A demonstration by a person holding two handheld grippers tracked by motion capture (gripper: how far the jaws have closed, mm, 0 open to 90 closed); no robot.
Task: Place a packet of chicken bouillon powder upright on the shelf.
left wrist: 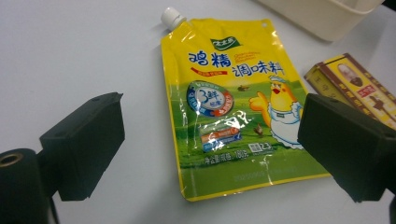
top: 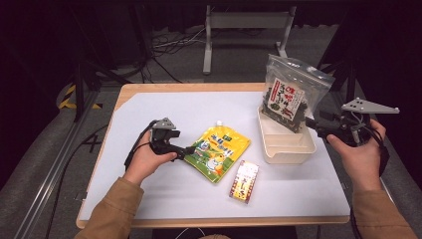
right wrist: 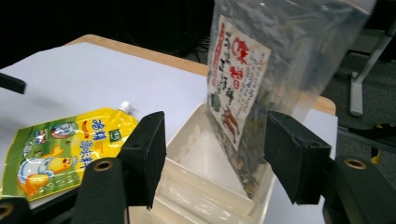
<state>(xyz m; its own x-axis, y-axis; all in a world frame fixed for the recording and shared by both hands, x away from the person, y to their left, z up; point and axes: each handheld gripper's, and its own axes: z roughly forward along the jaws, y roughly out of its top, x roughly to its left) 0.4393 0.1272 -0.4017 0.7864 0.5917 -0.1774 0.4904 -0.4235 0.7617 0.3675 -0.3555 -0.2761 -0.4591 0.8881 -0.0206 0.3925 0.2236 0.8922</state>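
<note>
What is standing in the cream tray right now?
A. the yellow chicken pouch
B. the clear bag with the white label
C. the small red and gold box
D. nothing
B: the clear bag stands upright in the cream tray; the yellow pouch lies on the table.

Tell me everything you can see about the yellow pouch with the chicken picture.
The yellow pouch is a glossy, flexible plastic bag with a white screw cap on a spout at one top corner. It has a green lower part, a cartoon chicken and blue Chinese text. It lies flat, face up, on the white table, between the left gripper and the small box. The left gripper's open jaws stand at its bottom edge; contact is unclear.
</note>
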